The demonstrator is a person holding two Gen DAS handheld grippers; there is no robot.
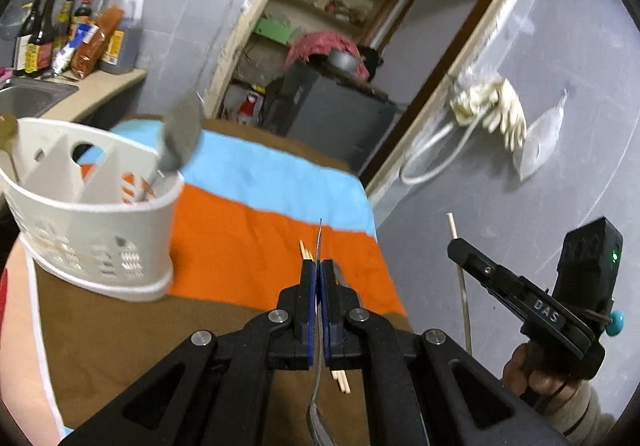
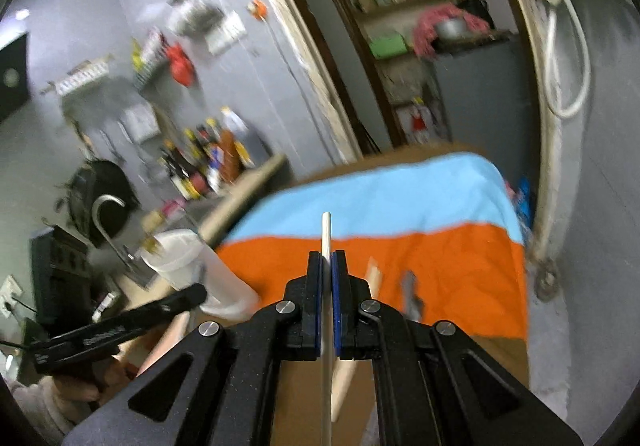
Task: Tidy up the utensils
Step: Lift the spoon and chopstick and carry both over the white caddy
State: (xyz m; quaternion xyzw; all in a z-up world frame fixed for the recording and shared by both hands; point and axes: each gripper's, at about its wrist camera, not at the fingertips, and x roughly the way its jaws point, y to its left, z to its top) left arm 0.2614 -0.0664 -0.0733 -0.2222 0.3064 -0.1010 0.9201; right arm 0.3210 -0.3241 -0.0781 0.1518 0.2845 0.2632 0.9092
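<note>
- Left tongs (image 1: 319, 266) pinched shut on thin grey metal utensil (image 1: 319, 242), seen edge-on.
- Right tongs (image 2: 327, 260) clamped on pale wooden chopstick (image 2: 326, 234).

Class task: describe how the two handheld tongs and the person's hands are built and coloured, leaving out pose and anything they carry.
Both the left tongs and the right tongs are matte black, with blue pads on the fingers, triangular cut-outs in the arms and silver round pivot bolts. Seen from the left wrist, the right unit carries white "DAS" lettering, a green light and a turquoise knob. The right hand is bare, with a beige sleeve.
</note>
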